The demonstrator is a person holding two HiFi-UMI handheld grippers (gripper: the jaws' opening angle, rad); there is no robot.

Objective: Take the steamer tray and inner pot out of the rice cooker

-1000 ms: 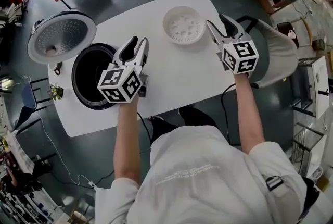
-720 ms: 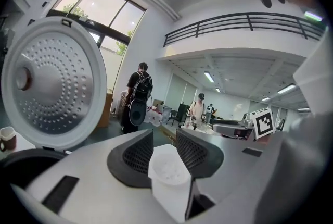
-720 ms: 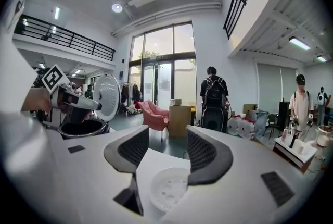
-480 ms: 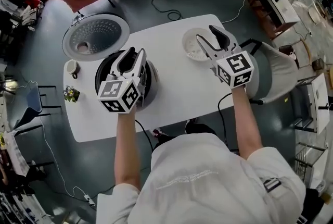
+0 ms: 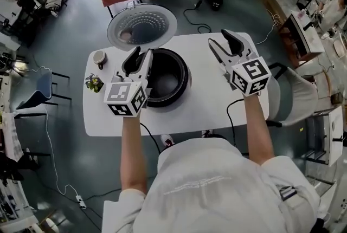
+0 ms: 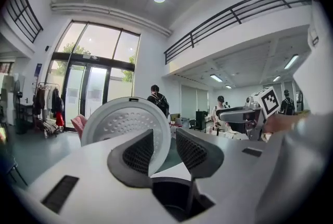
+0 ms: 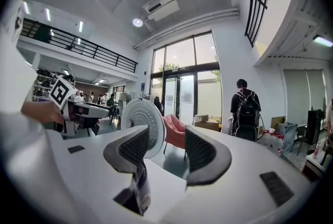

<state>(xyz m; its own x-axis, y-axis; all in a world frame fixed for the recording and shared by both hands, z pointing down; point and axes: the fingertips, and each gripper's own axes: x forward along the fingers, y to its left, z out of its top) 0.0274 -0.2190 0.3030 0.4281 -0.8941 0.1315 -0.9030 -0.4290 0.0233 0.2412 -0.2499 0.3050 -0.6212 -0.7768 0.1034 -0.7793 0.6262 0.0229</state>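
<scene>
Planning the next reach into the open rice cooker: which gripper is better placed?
Probably the left: in the head view the left gripper, open and empty, hangs over the left rim of the rice cooker, while the right gripper, also open, is to its right over the table.

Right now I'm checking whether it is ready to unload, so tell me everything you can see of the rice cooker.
The rice cooker stands on the white table: round, dark rim, dark inside; whether a pot sits in it is unclear. Its lid stands open on the far side, showing a white perforated inner face. In the head view the open, empty left gripper overlaps its left rim.
</scene>
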